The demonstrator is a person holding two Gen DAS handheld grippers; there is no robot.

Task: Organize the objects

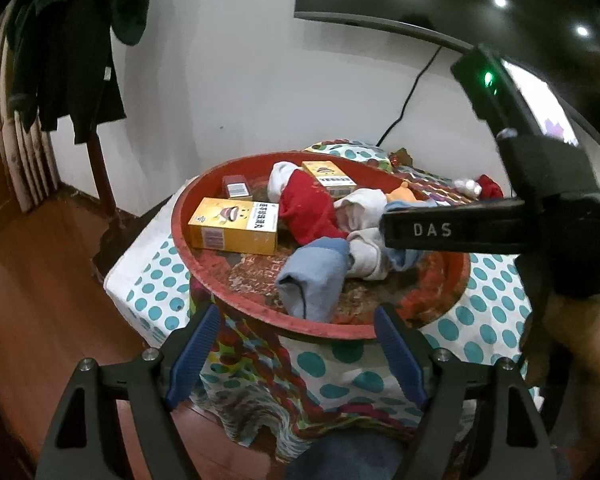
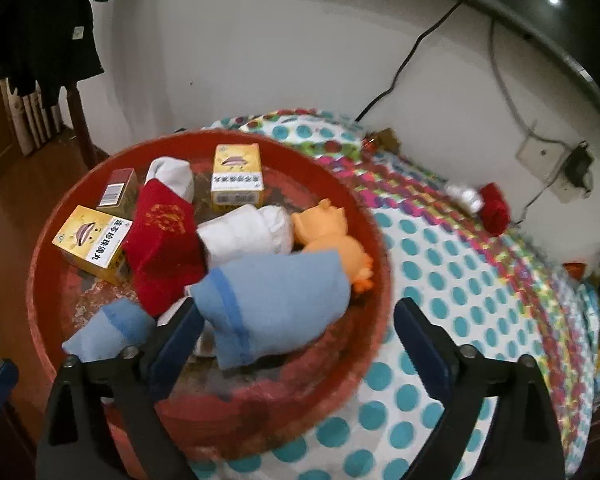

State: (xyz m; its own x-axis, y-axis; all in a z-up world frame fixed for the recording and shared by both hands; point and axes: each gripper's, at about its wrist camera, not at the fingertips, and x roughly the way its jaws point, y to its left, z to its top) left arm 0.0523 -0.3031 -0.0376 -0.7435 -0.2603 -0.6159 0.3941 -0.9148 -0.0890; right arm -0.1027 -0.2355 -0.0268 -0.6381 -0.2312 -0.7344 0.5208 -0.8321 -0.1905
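Note:
A round red tray (image 1: pixel 204 276) (image 2: pixel 364 216) on a dotted tablecloth holds two yellow boxes (image 1: pixel 234 226) (image 2: pixel 90 242) (image 2: pixel 236 178), a small red box (image 1: pixel 236 188) (image 2: pixel 118 192), a red sock (image 1: pixel 308 208) (image 2: pixel 164 236), white socks (image 1: pixel 360 204) (image 2: pixel 248 232), blue socks (image 1: pixel 312 280) (image 2: pixel 276 300) and an orange toy (image 2: pixel 332 236). My left gripper (image 1: pixel 296 356) is open and empty, in front of the tray's near rim. My right gripper (image 2: pixel 300 344) is open just above the tray, over a blue sock; its body (image 1: pixel 460 230) shows in the left wrist view.
A red-and-white sock pair (image 2: pixel 484 204) (image 1: pixel 480 186) lies on the cloth (image 2: pixel 440 280) beyond the tray near the wall. Cables and a wall socket (image 2: pixel 540 152) are at the right. Dark clothes (image 1: pixel 72 40) hang at the left over a wooden floor (image 1: pixel 32 280).

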